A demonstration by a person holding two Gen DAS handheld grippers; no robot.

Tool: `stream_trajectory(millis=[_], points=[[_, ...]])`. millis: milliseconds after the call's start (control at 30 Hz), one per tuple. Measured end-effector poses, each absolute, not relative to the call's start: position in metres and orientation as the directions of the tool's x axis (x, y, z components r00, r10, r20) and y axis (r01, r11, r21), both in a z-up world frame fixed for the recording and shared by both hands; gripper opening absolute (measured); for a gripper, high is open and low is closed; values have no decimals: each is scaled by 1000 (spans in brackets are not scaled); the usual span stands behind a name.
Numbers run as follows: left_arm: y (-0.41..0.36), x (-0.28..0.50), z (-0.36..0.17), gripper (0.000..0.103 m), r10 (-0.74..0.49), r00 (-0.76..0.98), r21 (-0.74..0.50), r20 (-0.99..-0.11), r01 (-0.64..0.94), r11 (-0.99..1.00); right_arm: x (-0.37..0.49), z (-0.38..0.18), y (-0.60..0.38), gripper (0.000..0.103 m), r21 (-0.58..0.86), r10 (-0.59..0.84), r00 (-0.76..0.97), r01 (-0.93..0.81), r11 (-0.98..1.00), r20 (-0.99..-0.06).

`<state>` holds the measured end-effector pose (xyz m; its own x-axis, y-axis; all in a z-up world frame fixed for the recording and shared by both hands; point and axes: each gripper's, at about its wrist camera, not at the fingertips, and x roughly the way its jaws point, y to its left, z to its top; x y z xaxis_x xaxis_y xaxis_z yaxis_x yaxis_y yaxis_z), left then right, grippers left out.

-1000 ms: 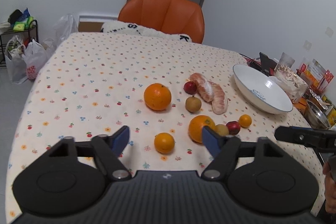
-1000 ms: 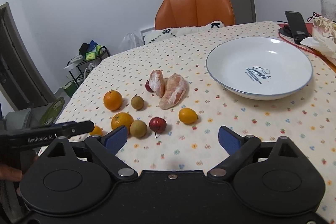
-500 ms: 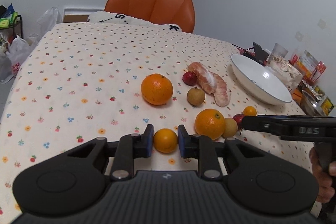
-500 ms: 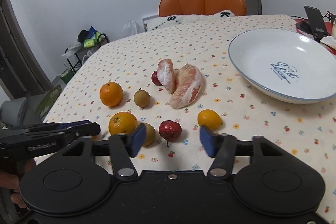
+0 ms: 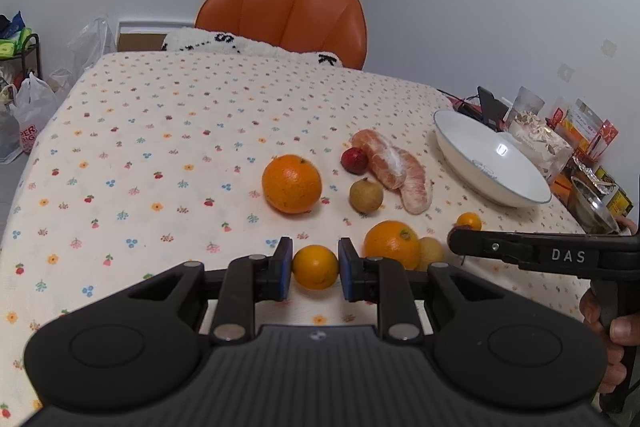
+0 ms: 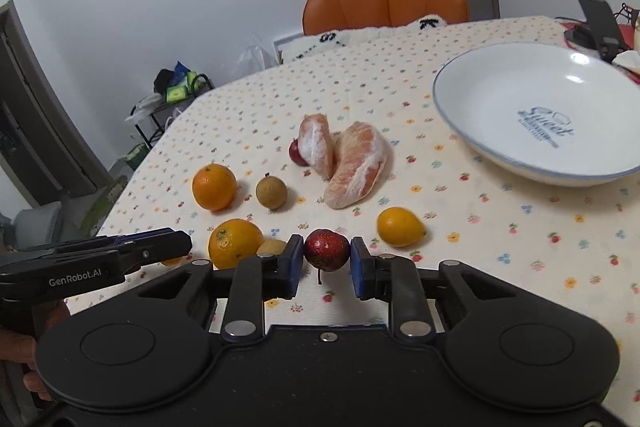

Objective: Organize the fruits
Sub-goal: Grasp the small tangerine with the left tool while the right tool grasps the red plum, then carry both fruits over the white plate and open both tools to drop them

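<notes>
1. Both pairs of fingers have closed since a second ago: then they stood wide apart above the fruit, and now each has a piece between its blue pads.
2. At lower centre of the left wrist view, the left gripper (image 5: 313,267) is clamped on a small round orange citrus fruit (image 5: 315,266), pads touching both its sides.
3. At lower centre of the right wrist view, the right gripper (image 6: 326,259) is pinched on a small dark red stemmed fruit (image 6: 326,255). Whether either fruit has left the cloth I cannot tell.
4. Progress looks early: the white shallow ceramic bowl (image 6: 500,151) at the right of the frame holds nothing.
5. Left on the floral-clothed desk (image 5: 160,147) are two larger oranges, two brown round fruits, a small yellow-orange oval fruit (image 6: 400,227), a second red fruit and two peeled pink pomelo segments (image 6: 354,167).
6. Open cloth lies between the held red fruit and the bowl, with only the oval fruit near that path.
7. The two grippers sit close side by side, so they could knock each other.
8. Clutter crowds the desk edge beyond the bowl; the upper left of the cloth is bare.
</notes>
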<state>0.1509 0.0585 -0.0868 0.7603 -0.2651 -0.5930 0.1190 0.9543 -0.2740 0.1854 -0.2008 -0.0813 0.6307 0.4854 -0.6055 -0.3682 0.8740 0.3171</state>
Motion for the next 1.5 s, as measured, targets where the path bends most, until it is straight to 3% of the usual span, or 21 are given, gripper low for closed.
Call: stream_trajectory(millis=[600,1500], points=[[0,126,-43,22,-176,817,-255,-549,36,966,163,-48,-279,24,336,524,673,-402,852,-522],[-82,165,-22,23,-176,831,-191,-527,86,978,183,-45,-338,24,354,468,736,-324,878,-489]])
